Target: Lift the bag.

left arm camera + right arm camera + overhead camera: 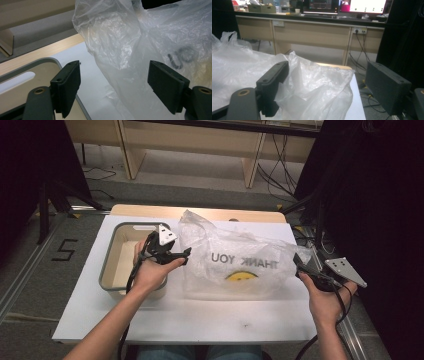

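With both our left gripper (186, 253) and right gripper (298, 261) gaping at opposite edges of the plastic bag (235, 262) lying on the table (200, 317), we risk pinching only slippery film that slides free.

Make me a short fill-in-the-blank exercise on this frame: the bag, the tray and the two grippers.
1. The clear plastic bag carries the printed words THANK ____.
2. The grey-rimmed tray lies on the white table to the ____ of the bag in the high view.
3. The left gripper has its jaws ____, with a fold of the bag between them.
4. The right gripper has its jaws open at the bag's ____ end in the high view.

Missing words: YOU; left; open; right
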Action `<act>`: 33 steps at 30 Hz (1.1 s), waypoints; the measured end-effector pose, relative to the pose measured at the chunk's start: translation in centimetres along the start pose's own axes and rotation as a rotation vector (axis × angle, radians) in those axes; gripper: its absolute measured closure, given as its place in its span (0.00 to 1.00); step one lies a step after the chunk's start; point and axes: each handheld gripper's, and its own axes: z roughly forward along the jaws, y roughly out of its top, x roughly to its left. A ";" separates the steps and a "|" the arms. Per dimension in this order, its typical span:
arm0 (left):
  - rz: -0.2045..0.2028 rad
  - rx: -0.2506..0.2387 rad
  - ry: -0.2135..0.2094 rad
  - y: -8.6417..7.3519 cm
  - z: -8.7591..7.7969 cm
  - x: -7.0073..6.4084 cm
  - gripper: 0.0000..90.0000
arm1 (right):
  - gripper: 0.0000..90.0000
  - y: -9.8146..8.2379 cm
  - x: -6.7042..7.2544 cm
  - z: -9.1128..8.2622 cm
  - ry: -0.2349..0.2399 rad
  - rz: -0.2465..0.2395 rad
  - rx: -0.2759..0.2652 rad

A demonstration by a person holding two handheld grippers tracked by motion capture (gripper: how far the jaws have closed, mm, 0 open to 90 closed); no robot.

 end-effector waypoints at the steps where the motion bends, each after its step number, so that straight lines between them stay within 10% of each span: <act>1: 0.003 0.001 -0.006 -0.1 -0.3 0.0 0.29 | 0.24 -0.1 -0.1 -0.1 0.010 -0.004 -0.001; 33: 0.040 0.003 -0.068 -1.9 -3.1 -0.3 0.26 | 0.18 -0.8 -0.1 -3.2 0.128 -0.033 -0.006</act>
